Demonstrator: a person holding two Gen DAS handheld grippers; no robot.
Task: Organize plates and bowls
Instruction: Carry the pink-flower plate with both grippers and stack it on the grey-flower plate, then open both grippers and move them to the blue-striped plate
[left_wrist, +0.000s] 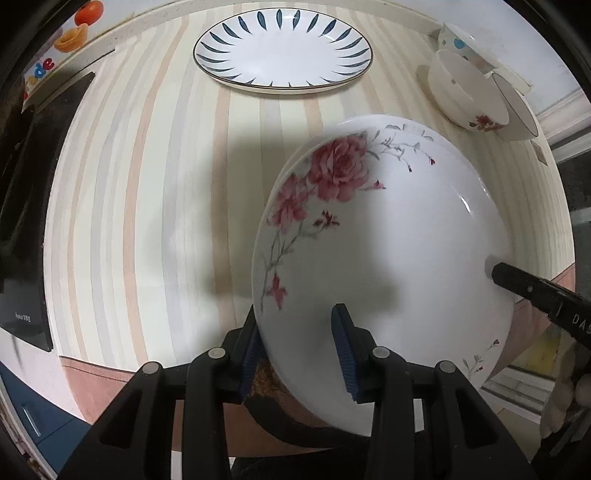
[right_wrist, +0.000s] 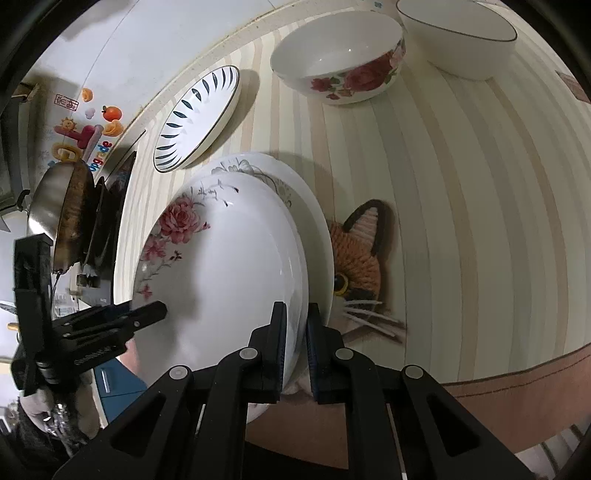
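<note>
Two grippers hold one white plate with pink flowers (left_wrist: 384, 236) from opposite edges, above the striped tablecloth (left_wrist: 147, 221). The left gripper (left_wrist: 295, 354) has its blue pads clamped narrow across the plate's near rim; the right gripper (right_wrist: 295, 339) is nearly closed, pinching the opposite rim. This flowered plate sits right over a second white plate with grey line drawing (right_wrist: 295, 184), whose rim shows just beyond it; whether the two touch I cannot tell.

Counting the crockery: three plates in all, the third being a plate with dark blue leaf marks (left_wrist: 282, 51), lying alone farther back on the cloth. Three bowls stand together at the far corner: a rose-painted bowl (right_wrist: 343, 59), a plain bowl with a thin dark rim (right_wrist: 458, 37), and a dotted bowl (left_wrist: 458, 40) behind them. One knitted cat-face mat (right_wrist: 362, 254) peeks out from beneath the stacked plates.
</note>
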